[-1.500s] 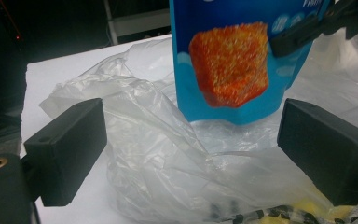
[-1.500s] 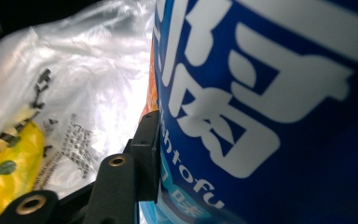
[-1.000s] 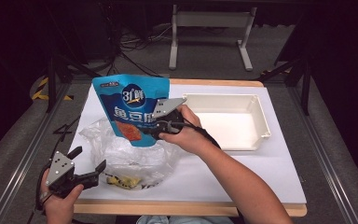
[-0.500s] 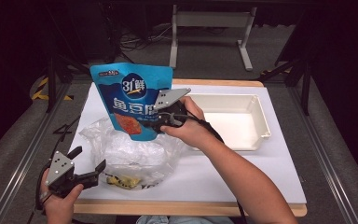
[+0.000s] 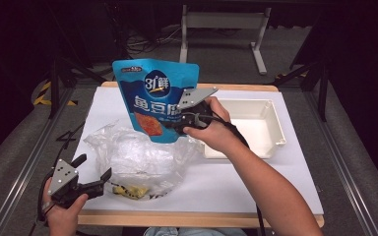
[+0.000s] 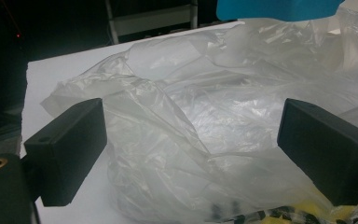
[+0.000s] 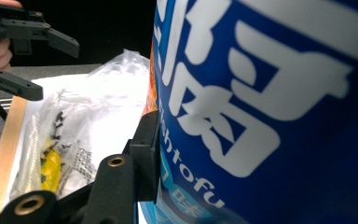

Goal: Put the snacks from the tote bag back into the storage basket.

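Right claw on blue pouch

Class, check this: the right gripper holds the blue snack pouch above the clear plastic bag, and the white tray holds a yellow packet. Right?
Not quite. The high view shows the rectangular white plastic tray empty; the yellow packet lies inside the crumpled clear plastic bag. The right gripper does hold the blue snack pouch.

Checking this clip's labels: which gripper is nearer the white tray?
Right. The right gripper holds the blue pouch up just left of the white tray; the left gripper sits open at the table's near-left corner.

Right hand-held gripper raised, jaws clamped; left hand-held gripper low, jaws spread wide.
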### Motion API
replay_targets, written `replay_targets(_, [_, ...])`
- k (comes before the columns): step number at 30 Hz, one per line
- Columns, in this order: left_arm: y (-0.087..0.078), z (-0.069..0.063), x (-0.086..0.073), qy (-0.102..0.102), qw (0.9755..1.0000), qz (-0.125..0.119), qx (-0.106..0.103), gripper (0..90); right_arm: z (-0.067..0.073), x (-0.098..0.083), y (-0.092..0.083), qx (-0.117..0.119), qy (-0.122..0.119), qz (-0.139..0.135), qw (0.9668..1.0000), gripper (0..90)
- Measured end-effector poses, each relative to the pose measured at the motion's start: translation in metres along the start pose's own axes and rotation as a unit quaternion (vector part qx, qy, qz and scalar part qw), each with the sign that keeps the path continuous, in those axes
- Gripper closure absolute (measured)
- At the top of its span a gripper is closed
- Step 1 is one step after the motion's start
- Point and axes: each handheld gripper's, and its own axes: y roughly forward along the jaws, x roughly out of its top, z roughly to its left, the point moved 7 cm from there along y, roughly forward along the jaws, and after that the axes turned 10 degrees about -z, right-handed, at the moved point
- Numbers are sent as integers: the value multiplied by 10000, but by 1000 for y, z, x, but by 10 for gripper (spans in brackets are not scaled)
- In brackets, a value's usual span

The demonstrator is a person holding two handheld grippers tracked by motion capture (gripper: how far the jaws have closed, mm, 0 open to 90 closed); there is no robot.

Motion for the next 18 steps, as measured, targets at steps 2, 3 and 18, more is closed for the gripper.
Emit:
replay_targets(2, [0,0,0,-2,10000,8,-3,91,-4,-1,-6,-52,10,17,10000,565])
replay_targets(3, [0,-1,0,-2,10000,12,-4,91,-6,-2,-9,-80,4,24,10000,565])
replay_targets(18, [0,-1,0,5,10000,9,3,91,-35,-7,-46,-465,110,63,9988,562])
